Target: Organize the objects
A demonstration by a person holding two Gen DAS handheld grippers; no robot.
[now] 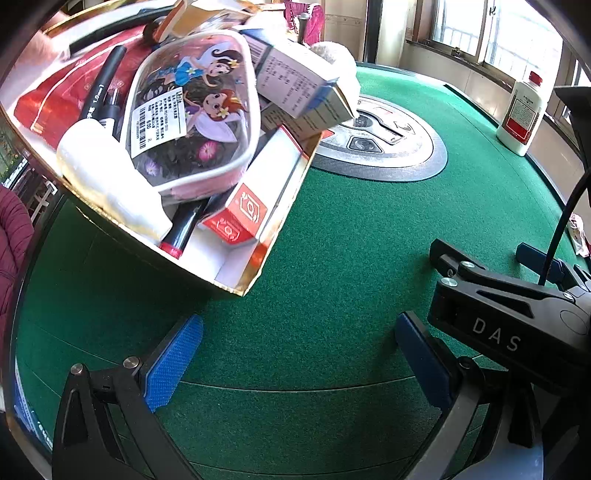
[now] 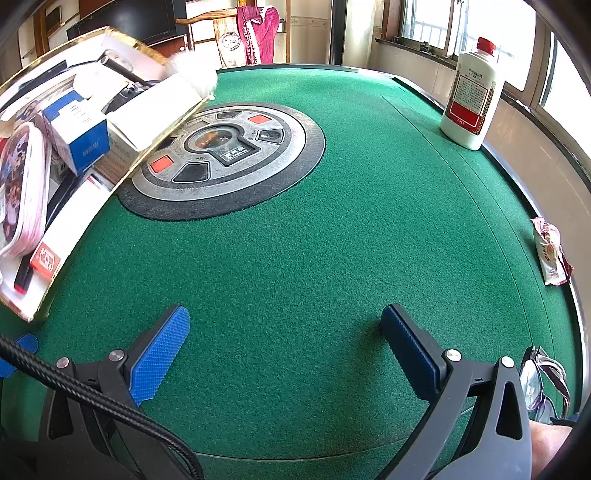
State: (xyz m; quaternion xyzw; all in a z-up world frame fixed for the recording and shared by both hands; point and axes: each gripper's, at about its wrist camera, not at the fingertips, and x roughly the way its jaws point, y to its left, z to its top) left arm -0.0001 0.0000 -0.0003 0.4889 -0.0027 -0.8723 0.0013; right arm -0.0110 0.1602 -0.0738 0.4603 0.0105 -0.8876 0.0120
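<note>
On the green felt table point(image 2: 332, 240), a gold-edged cardboard box point(image 1: 255, 280) sits just left of the round grey control panel point(image 2: 229, 155), crammed with a cartoon-printed clear pouch point(image 1: 192, 110), black marker point(image 1: 101, 88) and small cartons. Right of the panel, near the table's far edge, stands a white bottle with a red cap point(image 2: 471, 92). Left gripper point(image 1: 295, 358) and right gripper point(image 2: 284, 350) hover spread wide, holding nothing.

Home game room — green felt mahjong table point(image 2: 332, 240) with central control dial point(image 2: 225, 147), barred windows point(image 2: 424, 26), wooden chair point(image 2: 218, 22) draped with red cloth point(image 2: 258, 33), white liquor bottle point(image 2: 471, 92) — domestic clutter
</note>
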